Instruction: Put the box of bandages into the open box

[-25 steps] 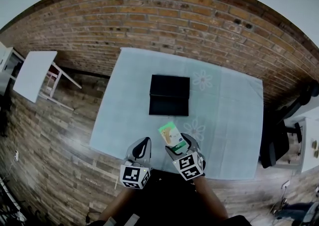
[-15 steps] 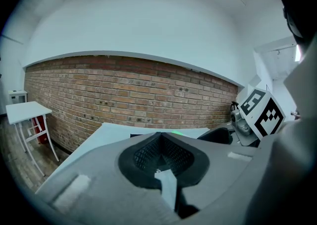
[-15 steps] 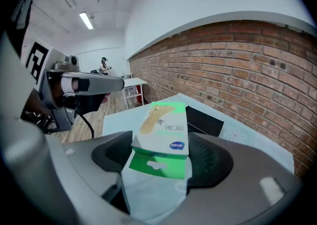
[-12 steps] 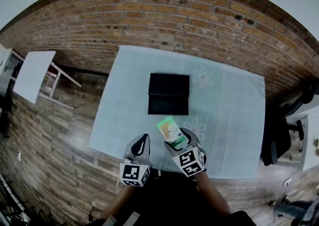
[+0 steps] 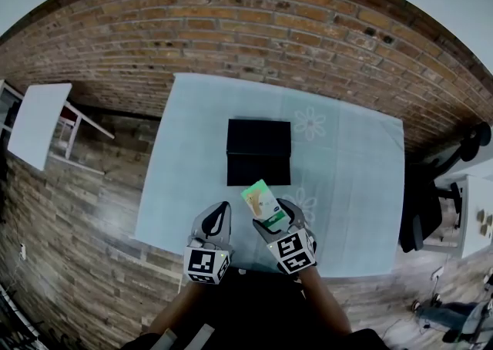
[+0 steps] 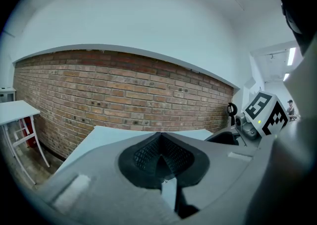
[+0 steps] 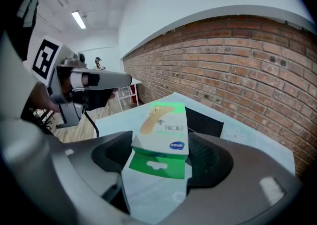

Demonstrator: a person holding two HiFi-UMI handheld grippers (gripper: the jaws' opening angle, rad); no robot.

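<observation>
A brick wall (image 5: 254,9) backs a pale-clothed table (image 5: 362,186), wood-plank floor (image 5: 69,217), white side table (image 5: 35,121) and black chair (image 5: 431,202).

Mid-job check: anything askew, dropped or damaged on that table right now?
Nothing stands out. The box of bandages looks intact in the right tongs, gripped at its hang-tab end, short of the open box, which lies flat on the table. The left tongs are shut and empty.

One box of bandages (image 5: 264,203), one open box (image 5: 259,152), two grippers, left gripper (image 5: 218,217), right gripper (image 5: 275,216), one table (image 5: 354,186), one white side table (image 5: 35,121) at nine o'clock, one office chair (image 5: 427,202) at three o'clock.
</observation>
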